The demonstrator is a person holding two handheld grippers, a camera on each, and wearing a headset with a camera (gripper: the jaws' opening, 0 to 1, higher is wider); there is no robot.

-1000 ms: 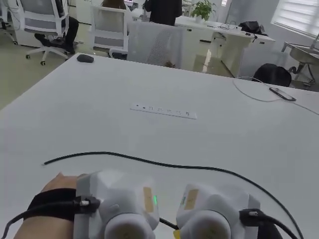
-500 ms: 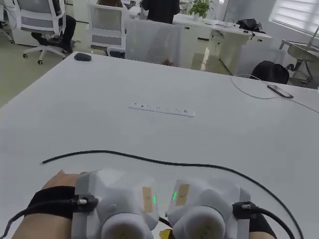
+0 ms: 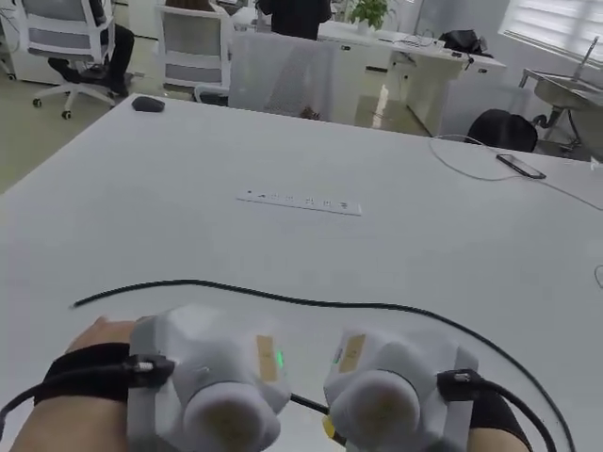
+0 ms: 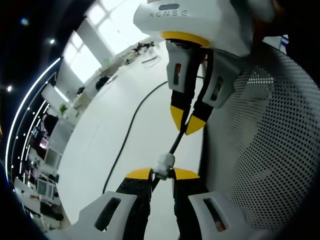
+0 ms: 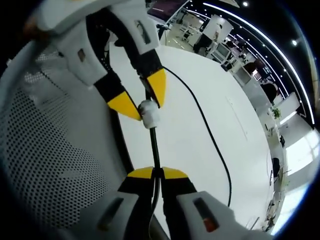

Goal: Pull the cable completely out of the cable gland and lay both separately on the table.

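My left gripper (image 4: 163, 174) is shut on the white cable gland (image 4: 164, 163), which sits between its yellow fingertips. A black cable (image 4: 129, 131) runs out of the gland. My right gripper (image 5: 157, 173) is shut on that cable (image 5: 154, 145) a short way from the gland (image 5: 149, 114). The two grippers face each other tip to tip, just off the table's near edge. In the head view their white bodies sit side by side at the bottom, and the cable (image 3: 283, 299) trails in a long curve across the white table (image 3: 188, 235).
A white power strip (image 3: 298, 201) lies mid-table. A mouse (image 3: 147, 104) sits at the far left corner, and a phone (image 3: 520, 167) with a thin white lead at the far right. A white mesh chair back (image 4: 265, 140) is close beside the grippers. Office chairs stand beyond the table.
The right gripper's body has drawn a little closer to the left one. The head camera has tilted slightly. The cable on the table lies much as before.
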